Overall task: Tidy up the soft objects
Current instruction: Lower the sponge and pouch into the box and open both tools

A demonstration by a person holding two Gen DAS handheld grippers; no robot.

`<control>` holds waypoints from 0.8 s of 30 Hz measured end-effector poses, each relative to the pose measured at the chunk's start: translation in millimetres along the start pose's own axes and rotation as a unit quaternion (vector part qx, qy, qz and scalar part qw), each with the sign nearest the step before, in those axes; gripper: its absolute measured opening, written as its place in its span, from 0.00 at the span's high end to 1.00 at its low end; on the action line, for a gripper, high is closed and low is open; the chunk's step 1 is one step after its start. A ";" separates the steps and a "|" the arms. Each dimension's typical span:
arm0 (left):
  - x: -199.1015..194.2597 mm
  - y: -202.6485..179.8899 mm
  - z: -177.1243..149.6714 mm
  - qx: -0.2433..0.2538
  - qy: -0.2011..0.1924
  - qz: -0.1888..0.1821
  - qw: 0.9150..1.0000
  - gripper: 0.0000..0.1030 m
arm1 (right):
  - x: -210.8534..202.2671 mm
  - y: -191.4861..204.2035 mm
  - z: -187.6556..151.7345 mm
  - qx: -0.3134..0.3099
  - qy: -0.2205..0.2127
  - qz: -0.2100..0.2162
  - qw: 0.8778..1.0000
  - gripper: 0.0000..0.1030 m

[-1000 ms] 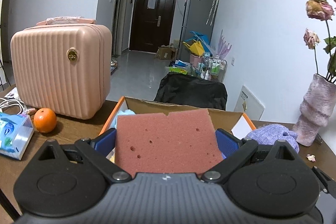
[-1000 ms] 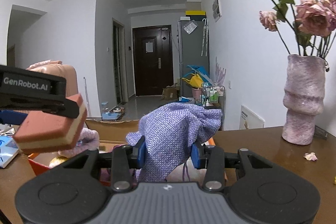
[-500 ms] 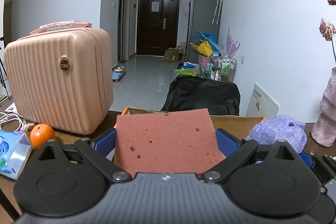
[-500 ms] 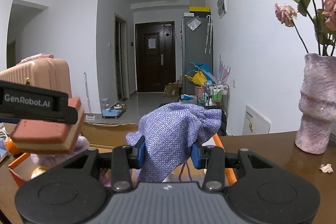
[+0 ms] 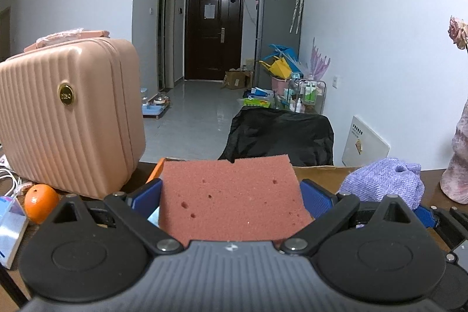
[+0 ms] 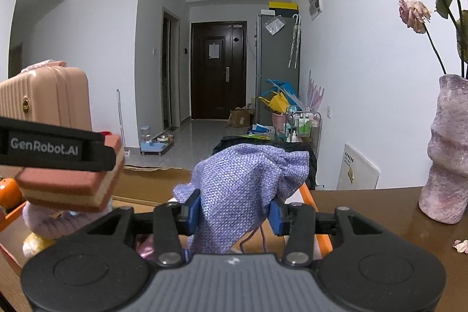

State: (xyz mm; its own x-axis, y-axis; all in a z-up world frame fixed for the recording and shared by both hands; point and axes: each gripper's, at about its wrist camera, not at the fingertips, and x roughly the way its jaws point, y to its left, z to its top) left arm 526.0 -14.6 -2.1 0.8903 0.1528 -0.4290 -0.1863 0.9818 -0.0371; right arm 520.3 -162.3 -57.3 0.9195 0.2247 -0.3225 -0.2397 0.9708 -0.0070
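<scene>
Two soft, light loads over the cardboard box [image 6: 152, 180]: left gripper [image 5: 231, 192] clamps the sponge's [image 5: 231, 195] side edges; right gripper's [image 6: 234, 212] jaws are opening around the limp purple pouch [image 6: 245, 183].

White "GenRobot.AI" lettering on the left gripper's [image 6: 63, 165] black finger — other labels too small to read

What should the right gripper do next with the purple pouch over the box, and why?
Probably let the right gripper finish opening so the purple pouch drops. Its jaws are opening with the pouch between the pads, and it hangs over the orange-edged cardboard box, where other soft items already lie. The left gripper, clamping the sponge, can follow.
</scene>
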 end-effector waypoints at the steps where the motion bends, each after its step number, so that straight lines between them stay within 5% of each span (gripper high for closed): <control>1: 0.4 0.9 -0.1 -0.002 0.001 -0.001 1.000 0.03 | 0.6 -0.9 1.0 0.000 0.002 0.000 1.000 0.53; 8: 1.3 7.6 1.9 -0.017 0.002 -0.005 1.000 0.00 | -2.2 -2.6 4.6 0.002 0.000 -0.009 1.000 0.34; 14: 3.3 12.1 2.1 -0.029 0.011 0.004 1.000 0.00 | -7.3 -3.2 5.0 0.008 -0.013 -0.023 1.000 0.01; 24: -3.1 10.8 3.1 -0.026 0.003 0.010 1.000 0.00 | -10.8 -3.2 6.0 0.007 -0.014 -0.028 0.999 0.00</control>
State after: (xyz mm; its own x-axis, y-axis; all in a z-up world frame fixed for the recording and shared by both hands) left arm 522.6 -4.1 1.7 0.8837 0.1721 -0.4353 -0.2262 0.9712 -0.0753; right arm 513.0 -167.3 -48.1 0.9397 0.1724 -0.2955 -0.1836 0.9830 -0.0103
